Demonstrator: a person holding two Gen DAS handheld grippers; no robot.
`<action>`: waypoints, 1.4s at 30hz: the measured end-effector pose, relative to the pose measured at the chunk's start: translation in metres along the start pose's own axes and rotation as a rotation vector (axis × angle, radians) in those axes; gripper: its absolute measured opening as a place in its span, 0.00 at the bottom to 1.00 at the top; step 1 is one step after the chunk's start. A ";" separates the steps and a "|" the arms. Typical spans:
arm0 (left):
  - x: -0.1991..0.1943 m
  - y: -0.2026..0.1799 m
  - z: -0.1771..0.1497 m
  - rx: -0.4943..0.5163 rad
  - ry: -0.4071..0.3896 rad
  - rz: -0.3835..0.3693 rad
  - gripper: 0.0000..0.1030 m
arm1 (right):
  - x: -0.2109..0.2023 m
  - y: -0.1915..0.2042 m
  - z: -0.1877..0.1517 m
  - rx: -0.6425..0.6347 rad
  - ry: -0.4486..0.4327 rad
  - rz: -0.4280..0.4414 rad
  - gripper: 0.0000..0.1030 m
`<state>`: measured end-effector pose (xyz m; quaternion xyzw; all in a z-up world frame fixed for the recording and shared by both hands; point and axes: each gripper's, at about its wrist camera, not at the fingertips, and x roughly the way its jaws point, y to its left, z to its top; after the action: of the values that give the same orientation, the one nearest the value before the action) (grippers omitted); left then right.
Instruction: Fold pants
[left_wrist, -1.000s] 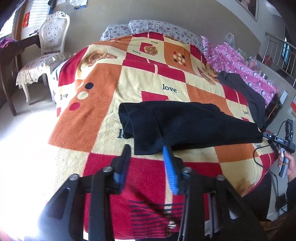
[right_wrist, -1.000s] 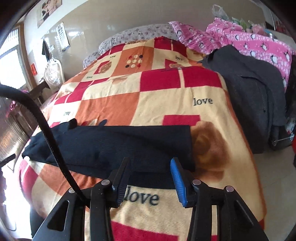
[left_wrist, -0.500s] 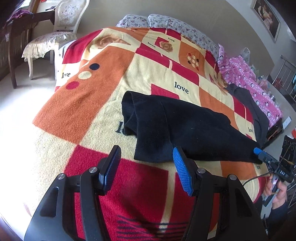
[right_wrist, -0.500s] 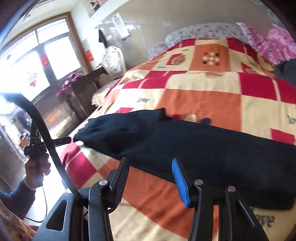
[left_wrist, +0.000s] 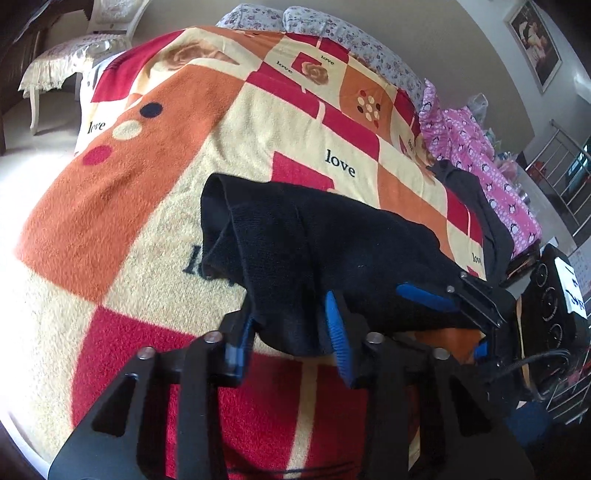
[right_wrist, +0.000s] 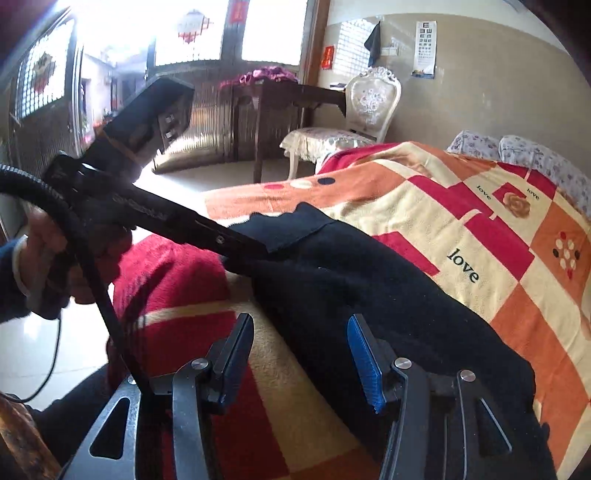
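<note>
Black pants (left_wrist: 325, 243) lie folded lengthwise across the patterned blanket (left_wrist: 236, 140) on the bed. My left gripper (left_wrist: 288, 332) is open, its blue pads on either side of the near corner of the pants, which hangs between them. My right gripper (right_wrist: 301, 362) is open, with the pants' near edge (right_wrist: 369, 295) between its fingers. In the left wrist view the right gripper (left_wrist: 454, 314) lies at the pants' right end, one blue pad above the cloth and one below. In the right wrist view the left gripper (right_wrist: 236, 243) reaches the pants' far end.
A white chair (right_wrist: 354, 125) and a dark wooden table (right_wrist: 280, 110) stand beside the bed. A dark grey garment (left_wrist: 476, 206) and pink bedding (left_wrist: 480, 155) lie along the bed's right side. Pillows (left_wrist: 332, 44) are at the head.
Both grippers have moved in onto the pants: the left now straddles the near corner, the right straddles the other end. The right wrist view has swung left towards the windows.
</note>
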<state>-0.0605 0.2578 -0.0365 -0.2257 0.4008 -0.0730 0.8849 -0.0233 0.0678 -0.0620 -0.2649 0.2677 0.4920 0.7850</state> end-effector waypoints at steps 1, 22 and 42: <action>-0.002 -0.003 0.005 0.022 -0.010 0.013 0.14 | 0.002 -0.006 0.001 0.021 0.005 -0.001 0.23; -0.012 0.034 0.016 0.014 -0.043 0.267 0.14 | -0.002 -0.034 -0.007 0.423 0.046 0.225 0.26; 0.042 -0.123 0.002 0.213 0.046 0.003 0.24 | -0.239 -0.127 -0.243 1.061 -0.067 -0.377 0.46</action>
<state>-0.0249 0.1362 -0.0070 -0.1283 0.4114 -0.1190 0.8945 -0.0350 -0.2950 -0.0541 0.1386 0.4014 0.1492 0.8930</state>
